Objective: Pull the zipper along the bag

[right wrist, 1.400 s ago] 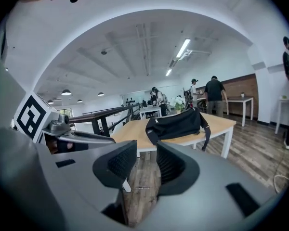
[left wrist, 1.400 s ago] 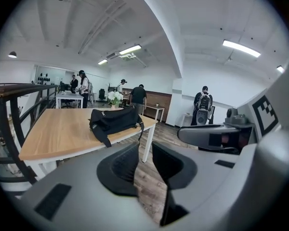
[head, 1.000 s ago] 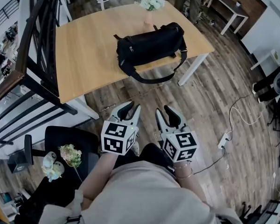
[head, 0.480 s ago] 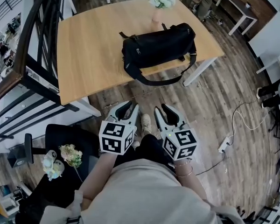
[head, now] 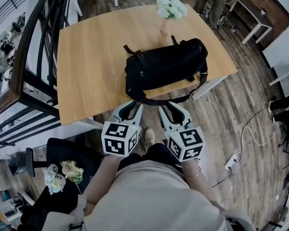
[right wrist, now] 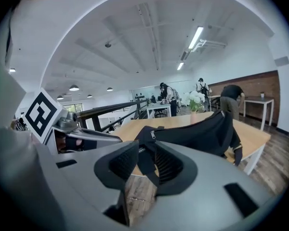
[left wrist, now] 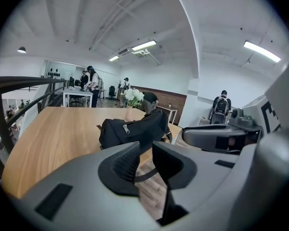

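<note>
On the worktop (head: 91, 71), by its near edge, lies the bag (head: 164, 69), while just short of it the left gripper (head: 131, 109) hovers narrowly parted and empty, and the right gripper (head: 170, 110), also empty, has just been closing.

Grey left gripper (head: 130, 110) and right gripper (head: 169, 112) advanced toward 12 o'clock, now near the black fabric duffel bag (head: 166, 66); right jaws have just been closing, empty.

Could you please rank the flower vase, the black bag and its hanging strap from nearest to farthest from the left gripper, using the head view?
From the left gripper:
1. Hanging strap, just ahead, drooping off the table.
2. Black bag, on the table's near right part.
3. Flower vase, behind the bag, at the far edge.
</note>
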Available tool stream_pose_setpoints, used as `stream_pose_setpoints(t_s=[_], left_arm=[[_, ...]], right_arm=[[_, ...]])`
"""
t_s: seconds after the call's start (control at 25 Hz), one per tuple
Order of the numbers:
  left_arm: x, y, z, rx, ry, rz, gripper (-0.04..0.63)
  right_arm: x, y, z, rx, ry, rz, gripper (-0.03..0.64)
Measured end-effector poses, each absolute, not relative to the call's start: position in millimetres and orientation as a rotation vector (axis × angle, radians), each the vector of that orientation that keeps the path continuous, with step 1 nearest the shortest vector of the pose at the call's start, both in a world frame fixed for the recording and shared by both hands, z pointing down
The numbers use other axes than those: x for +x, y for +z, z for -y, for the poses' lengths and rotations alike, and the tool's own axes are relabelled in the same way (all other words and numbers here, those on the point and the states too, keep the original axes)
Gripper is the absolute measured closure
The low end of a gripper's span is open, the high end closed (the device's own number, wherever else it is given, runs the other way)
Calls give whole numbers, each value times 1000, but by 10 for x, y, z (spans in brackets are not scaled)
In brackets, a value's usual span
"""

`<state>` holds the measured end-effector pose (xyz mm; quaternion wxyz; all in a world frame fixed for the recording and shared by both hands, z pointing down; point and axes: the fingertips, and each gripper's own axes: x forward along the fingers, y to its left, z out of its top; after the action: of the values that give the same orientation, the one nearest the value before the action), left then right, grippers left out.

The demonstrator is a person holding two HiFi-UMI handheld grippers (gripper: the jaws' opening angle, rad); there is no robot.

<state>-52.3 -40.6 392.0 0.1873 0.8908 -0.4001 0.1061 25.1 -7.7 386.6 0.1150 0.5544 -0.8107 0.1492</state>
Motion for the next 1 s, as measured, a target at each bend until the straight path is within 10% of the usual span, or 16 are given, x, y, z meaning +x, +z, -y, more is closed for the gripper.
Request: stream_pose_setpoints(t_s=[1.0], left_arm=[[-367,4033,1512,2304,294,1398,505]], right_arm=[[404,3977,1440,1274,426,2528,525]])
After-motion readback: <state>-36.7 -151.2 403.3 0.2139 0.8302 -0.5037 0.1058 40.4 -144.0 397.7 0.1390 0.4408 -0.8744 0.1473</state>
